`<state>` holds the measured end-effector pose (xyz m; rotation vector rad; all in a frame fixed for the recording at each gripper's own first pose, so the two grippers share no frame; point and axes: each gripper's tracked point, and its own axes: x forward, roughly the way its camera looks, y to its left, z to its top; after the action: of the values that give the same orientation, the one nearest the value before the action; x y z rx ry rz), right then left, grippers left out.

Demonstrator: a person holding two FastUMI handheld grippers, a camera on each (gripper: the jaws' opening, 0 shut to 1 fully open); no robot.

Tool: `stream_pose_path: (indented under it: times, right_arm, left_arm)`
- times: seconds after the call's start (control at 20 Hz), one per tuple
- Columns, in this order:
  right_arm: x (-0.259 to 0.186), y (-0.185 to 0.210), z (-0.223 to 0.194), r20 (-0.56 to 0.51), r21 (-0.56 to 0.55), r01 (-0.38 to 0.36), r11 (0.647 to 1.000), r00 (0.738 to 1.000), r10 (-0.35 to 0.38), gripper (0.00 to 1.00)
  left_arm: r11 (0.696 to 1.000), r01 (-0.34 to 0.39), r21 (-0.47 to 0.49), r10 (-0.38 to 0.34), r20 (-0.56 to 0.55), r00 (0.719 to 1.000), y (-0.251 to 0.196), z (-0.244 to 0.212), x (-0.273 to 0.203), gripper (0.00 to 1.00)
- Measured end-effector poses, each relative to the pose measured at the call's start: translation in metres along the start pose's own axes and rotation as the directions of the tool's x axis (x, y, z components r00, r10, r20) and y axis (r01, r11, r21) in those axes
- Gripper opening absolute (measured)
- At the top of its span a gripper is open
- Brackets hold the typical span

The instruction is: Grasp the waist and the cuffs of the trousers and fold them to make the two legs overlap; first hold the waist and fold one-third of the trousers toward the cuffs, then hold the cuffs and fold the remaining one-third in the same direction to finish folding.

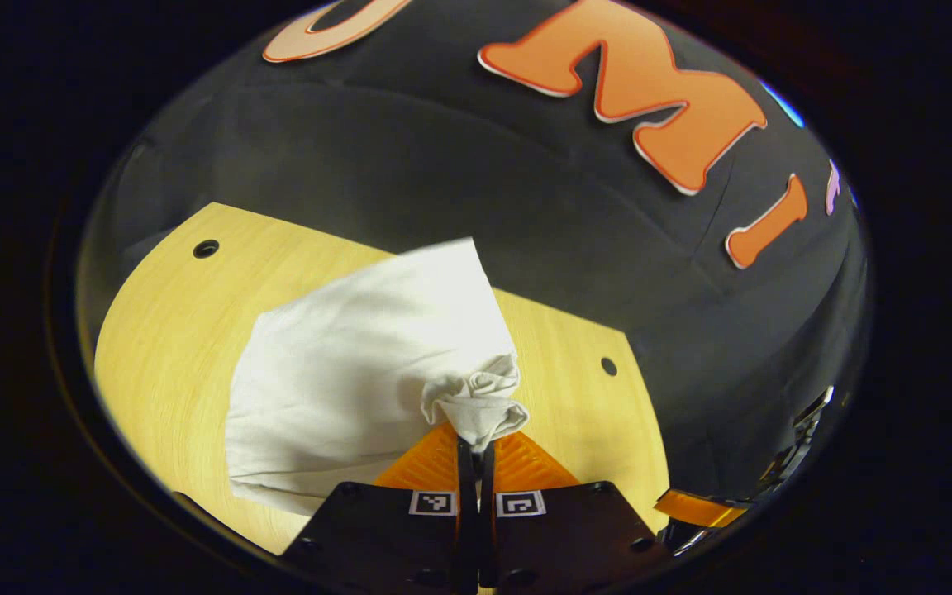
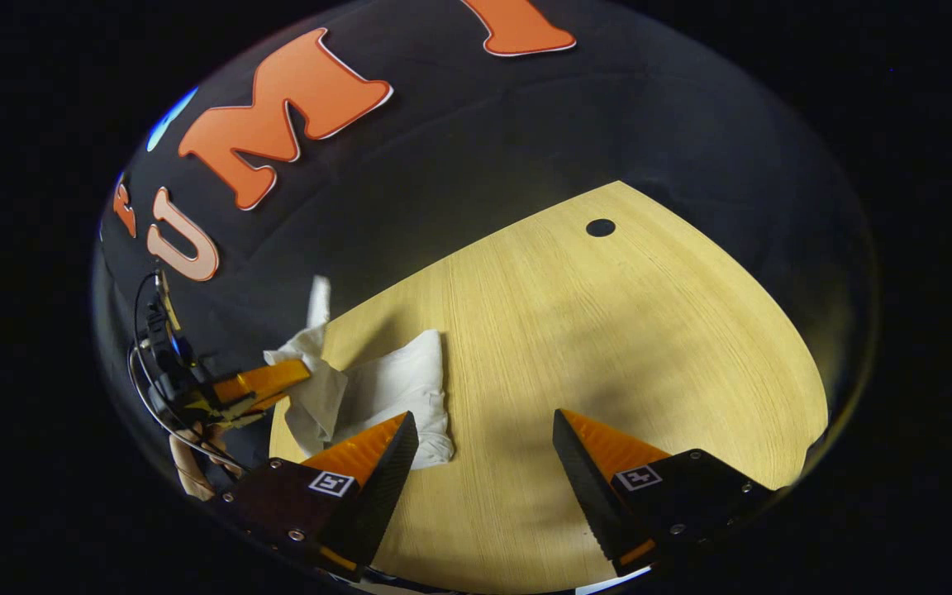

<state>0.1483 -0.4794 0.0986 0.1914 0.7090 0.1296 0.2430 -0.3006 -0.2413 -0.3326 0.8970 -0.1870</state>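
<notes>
White trousers (image 1: 360,372) lie partly folded on the wooden table (image 1: 170,330), one end lifted off it. My left gripper (image 1: 476,442) is shut on a bunched fold of that cloth, which bulges just past its fingertips. In the right gripper view the same trousers (image 2: 393,388) sit at the table's left edge, and the left gripper (image 2: 294,376) pinches their raised part there, held by a hand (image 2: 191,463). My right gripper (image 2: 484,426) stands open over bare wood to the right of the cloth, with nothing between its fingers.
The tabletop (image 2: 625,330) has round holes near its corners (image 2: 600,227) (image 1: 206,248) (image 1: 608,365). Black cloth walls surround the table on all sides. A cable loops from the left gripper's body (image 2: 145,364).
</notes>
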Motion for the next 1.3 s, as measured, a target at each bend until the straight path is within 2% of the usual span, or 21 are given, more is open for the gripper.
stream_pose_path:
  times: [0.2,0.25,0.3,0.4,0.5,0.65,0.75,0.8,1.0,1.15,1.3]
  right_arm:
    - [-0.003,-0.009,0.0,0.002,0.013,0.017,1.0,1.0,-0.017,0.99]
    - [-0.004,-0.011,-0.001,0.002,0.013,0.02,1.0,1.0,-0.02,0.99]
    - [-0.005,-0.011,-0.002,0.002,0.013,0.022,1.0,1.0,-0.022,0.99]
    - [-0.007,-0.01,-0.003,0.003,0.012,0.026,1.0,1.0,-0.026,0.99]
    - [-0.009,-0.005,-0.003,0.008,0.008,0.024,1.0,1.0,-0.025,0.99]
    - [-0.013,0.006,0.0,0.03,-0.027,0.029,0.999,0.999,-0.028,0.99]
    - [-0.017,0.014,0.003,0.051,-0.07,0.037,0.997,0.998,-0.033,0.98]
    - [-0.019,0.02,0.005,0.062,-0.089,0.036,0.995,0.998,-0.03,0.98]
    - [-0.03,0.052,0.013,0.104,-0.158,0.015,0.987,0.995,0.001,0.99]
    - [-0.04,0.076,0.022,0.153,-0.229,0.014,0.973,0.988,0.022,0.98]
    - [-0.05,0.102,0.03,0.195,-0.279,0.002,0.96,0.979,0.054,0.98]
  left_arm:
    - [1.0,-0.009,0.027,0.011,-0.077,0.997,-0.013,-0.034,0.017,0.07]
    - [0.999,-0.002,0.033,0.005,-0.094,0.996,-0.015,-0.046,0.023,0.14]
    - [0.999,0.016,0.032,-0.013,-0.105,0.994,-0.021,-0.05,0.025,0.25]
    - [0.999,0.039,0.035,-0.035,-0.116,0.993,-0.027,-0.06,0.022,0.63]
    - [0.996,0.044,0.08,-0.035,-0.111,0.993,-0.026,-0.059,0.015,1.0]
    - [0.992,0.043,0.115,-0.035,-0.066,0.997,-0.023,-0.052,-0.004,1.0]
    - [0.99,0.035,0.138,-0.033,-0.013,0.999,-0.015,-0.036,-0.032,0.96]
    - [0.987,0.024,0.156,-0.027,0.015,1.0,-0.011,-0.028,-0.045,1.0]
    - [0.978,-0.013,0.209,-0.012,0.119,0.993,0.015,-0.001,-0.101,0.99]
    - [0.972,-0.05,0.23,-0.005,0.232,0.973,0.035,0.022,-0.139,0.99]
    - [0.968,-0.09,0.233,0.006,0.341,0.94,0.032,0.042,-0.172,0.99]
